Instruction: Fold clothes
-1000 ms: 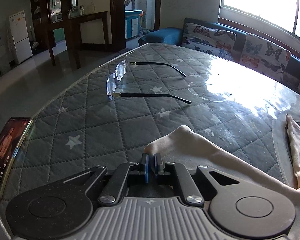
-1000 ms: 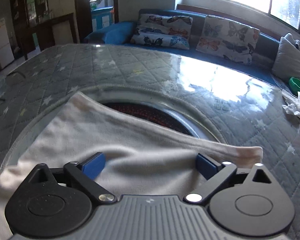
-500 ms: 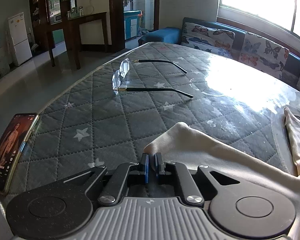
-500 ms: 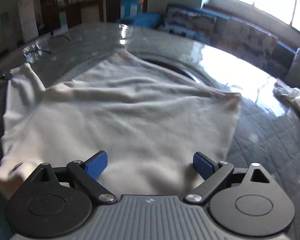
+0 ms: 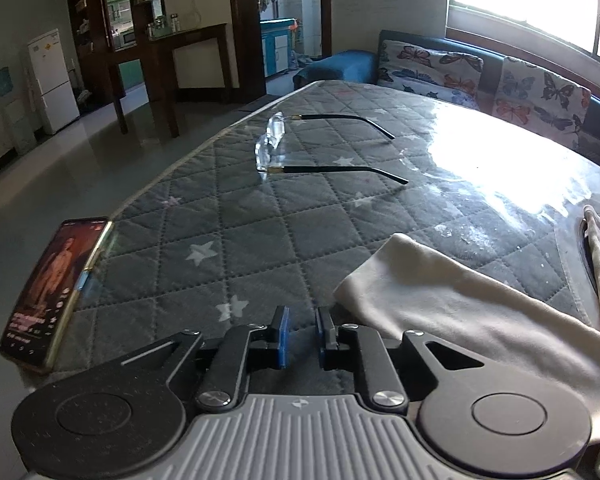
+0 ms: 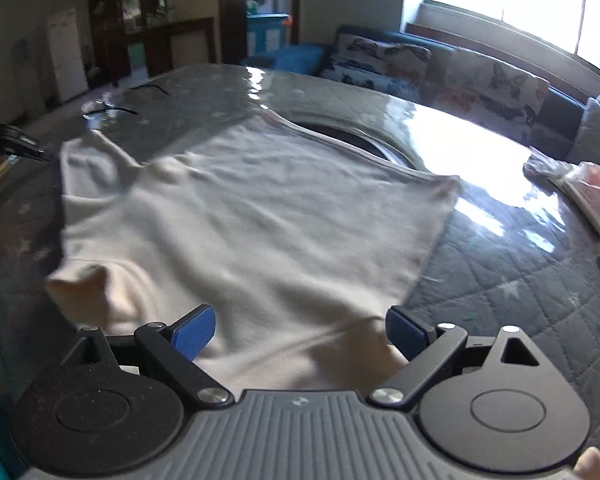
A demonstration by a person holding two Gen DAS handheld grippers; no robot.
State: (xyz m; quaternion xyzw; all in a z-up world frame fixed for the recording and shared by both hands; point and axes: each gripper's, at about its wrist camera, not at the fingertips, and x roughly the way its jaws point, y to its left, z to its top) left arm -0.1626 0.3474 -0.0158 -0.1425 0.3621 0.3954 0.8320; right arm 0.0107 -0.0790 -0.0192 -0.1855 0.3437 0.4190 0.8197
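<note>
Left wrist view: the left gripper point(image 5: 300, 334) hovers low over the grey quilted star-print table cover point(image 5: 228, 240), its blue-padded jaws narrowly parted with nothing between them. The cream knit garment point(image 5: 460, 304) lies just to the right, its sleeve end beside the right-hand jaw. Only this view clearly shows the rimless black-armed eyeglasses point(image 5: 296, 152) farther out and the lit smartphone point(image 5: 48, 288) at the table's left edge, with bare quilt between them.

Right wrist view: the right gripper point(image 6: 300, 332) stands with jaws spread wide above the garment's near hem, gripping nothing. The garment point(image 6: 260, 216) lies spread across the table centre. Open cover point(image 6: 500, 280) extends to the right, toward crumpled plastic bags point(image 6: 580, 184) at the far edge.
</note>
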